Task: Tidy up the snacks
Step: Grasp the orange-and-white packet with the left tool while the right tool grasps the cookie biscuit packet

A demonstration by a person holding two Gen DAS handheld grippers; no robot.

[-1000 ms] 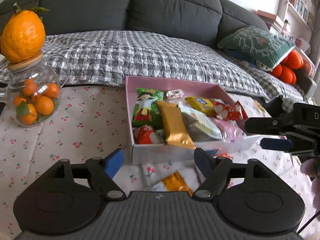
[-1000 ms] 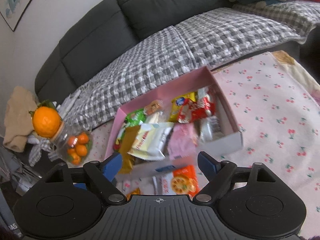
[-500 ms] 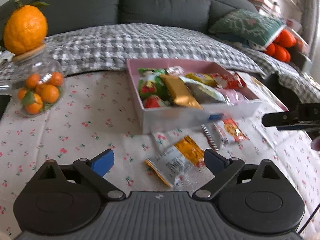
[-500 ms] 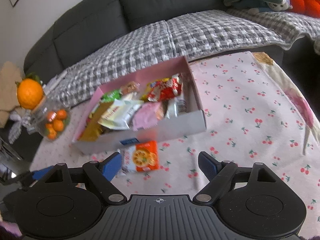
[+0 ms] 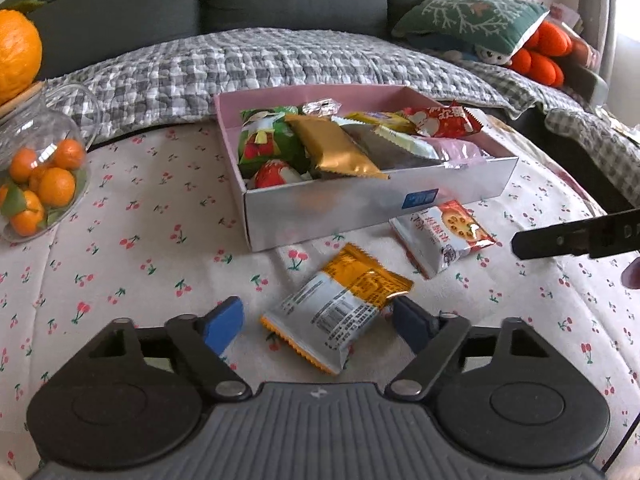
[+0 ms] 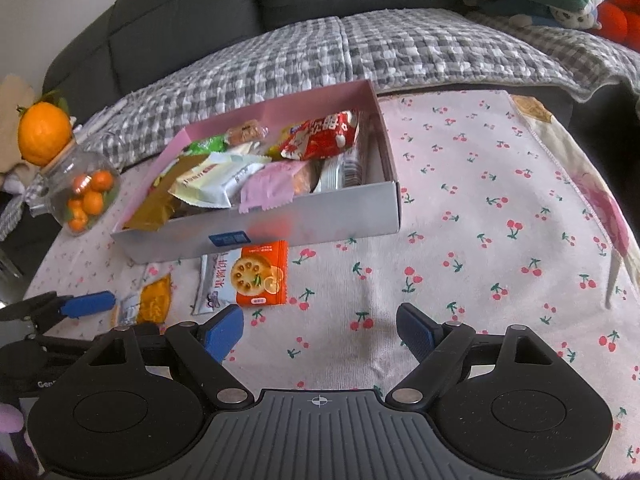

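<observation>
A pink-lined box (image 5: 372, 204) (image 6: 320, 216) packed with several snack packets sits on the cherry-print cloth. In front of it lie two loose packets: a gold and silver one (image 5: 338, 306) (image 6: 150, 300) and an orange and white biscuit one (image 5: 442, 236) (image 6: 250, 276). My left gripper (image 5: 320, 324) hangs low over the gold and silver packet, which lies between the blue pads; the jaws are closing and the pads stand apart from it. My right gripper (image 6: 320, 334) is open over bare cloth, just right of the biscuit packet. Its finger (image 5: 576, 236) shows at the left view's right edge.
A glass jar of small oranges (image 5: 36, 184) (image 6: 82, 196) with a large orange (image 6: 44, 134) on its lid stands at the table's left. Behind the table is a dark sofa with a checked quilt (image 5: 280, 64) and a green cushion (image 5: 468, 16).
Both grippers have sunk toward the table, and the two loose packets came into full view. The left jaws widened, then narrowed around the gold and silver packet.
</observation>
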